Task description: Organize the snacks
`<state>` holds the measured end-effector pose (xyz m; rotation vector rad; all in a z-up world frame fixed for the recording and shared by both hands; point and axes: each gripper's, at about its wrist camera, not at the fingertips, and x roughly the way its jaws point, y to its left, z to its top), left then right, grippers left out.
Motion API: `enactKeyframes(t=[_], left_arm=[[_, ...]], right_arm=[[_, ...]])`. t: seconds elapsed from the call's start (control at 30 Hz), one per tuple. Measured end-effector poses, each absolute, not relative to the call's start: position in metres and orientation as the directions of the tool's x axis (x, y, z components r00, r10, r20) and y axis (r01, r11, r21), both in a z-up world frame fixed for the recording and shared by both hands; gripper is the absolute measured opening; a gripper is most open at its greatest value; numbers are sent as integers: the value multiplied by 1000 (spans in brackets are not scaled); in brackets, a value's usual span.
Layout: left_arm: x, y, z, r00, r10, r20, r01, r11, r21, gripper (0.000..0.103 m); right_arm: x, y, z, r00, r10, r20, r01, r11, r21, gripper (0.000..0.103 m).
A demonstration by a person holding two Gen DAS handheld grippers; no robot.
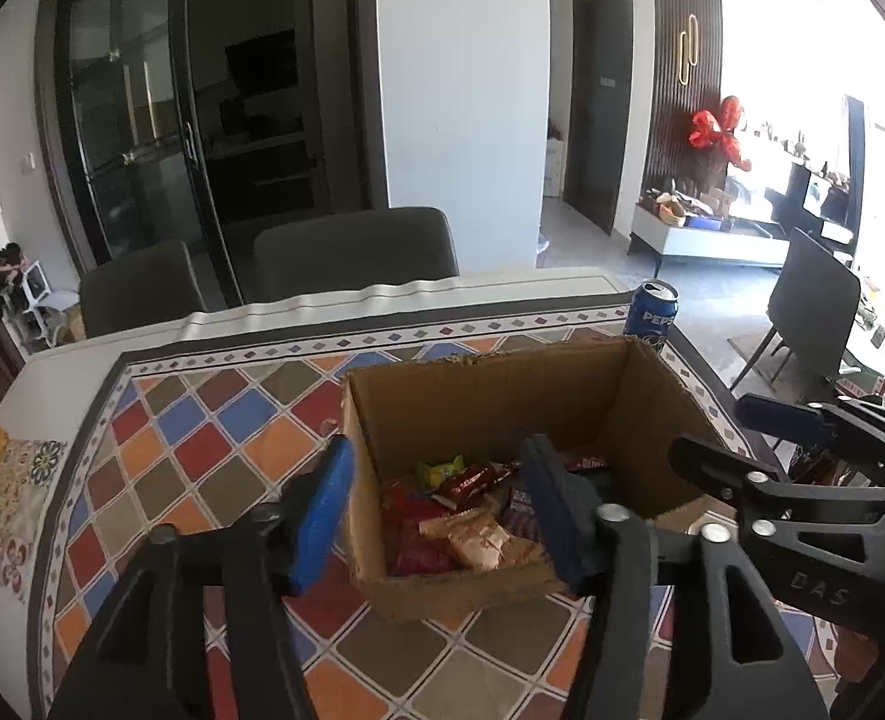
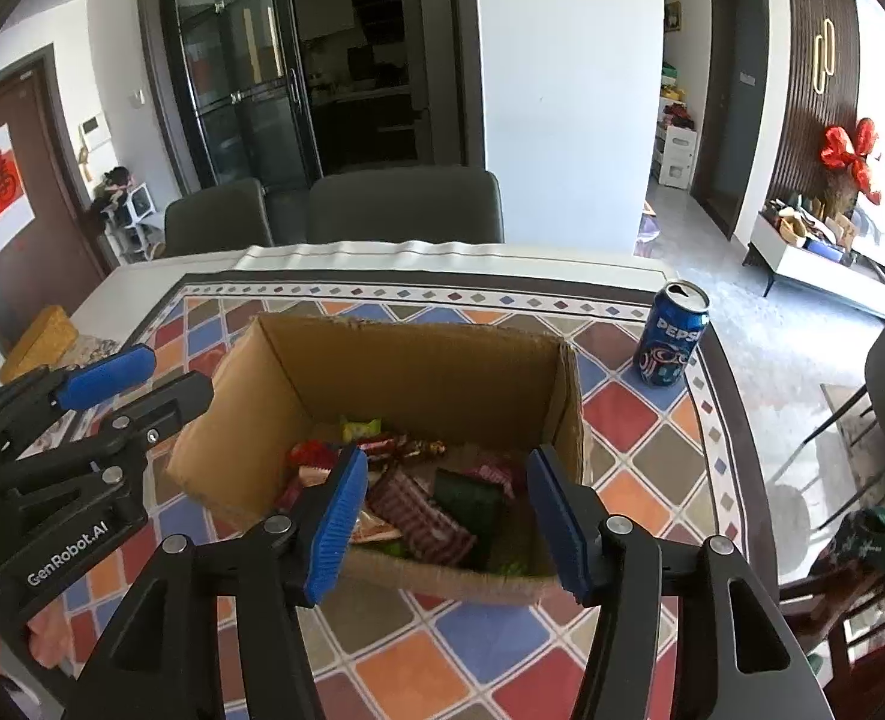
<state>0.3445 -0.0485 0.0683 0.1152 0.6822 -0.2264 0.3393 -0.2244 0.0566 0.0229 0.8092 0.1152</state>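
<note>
An open cardboard box point(image 1: 502, 408) point(image 2: 412, 378) stands on the patterned tablecloth. Several wrapped snacks point(image 1: 472, 528) point(image 2: 424, 510) lie in its bottom: red, maroon, green and tan packets. My left gripper point(image 1: 436, 516) is open; its left finger point(image 1: 322, 516) hangs outside the box's left wall and the right finger is over the inside. Nothing is between its pads. My right gripper point(image 2: 448, 522) is open above the snacks near the box's front edge, holding nothing. Each gripper shows at the edge of the other's view: the right gripper point(image 1: 718, 429) and the left gripper point(image 2: 178, 372).
A blue Pepsi can point(image 1: 652, 315) point(image 2: 673, 342) stands upright behind the box's right corner. A yellow box point(image 2: 40, 336) sits at the table's left edge. Two dark chairs point(image 2: 406, 204) stand behind the table; another chair point(image 1: 814, 300) is on the right.
</note>
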Motion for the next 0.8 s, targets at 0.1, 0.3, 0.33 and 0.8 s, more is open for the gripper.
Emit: enactKeyframes(t=[0.1, 0.3, 0.33, 0.8], left_arm=[[331, -45, 72, 771, -148, -619, 226, 973, 48, 67], [295, -35, 82, 810, -133, -571, 195, 980, 48, 77], [287, -34, 84, 818, -130, -561, 190, 980, 50, 78], [209, -31, 93, 875, -98, -474, 156, 984, 84, 94]], right_arm=[[319, -226, 63, 713, 102, -694, -88, 995, 56, 63], [286, -225, 77, 759, 75, -647, -75, 997, 27, 71], [280, -226, 80, 765, 73, -640, -72, 997, 29, 72], [207, -235, 86, 817, 48, -574, -22, 998, 52, 80]])
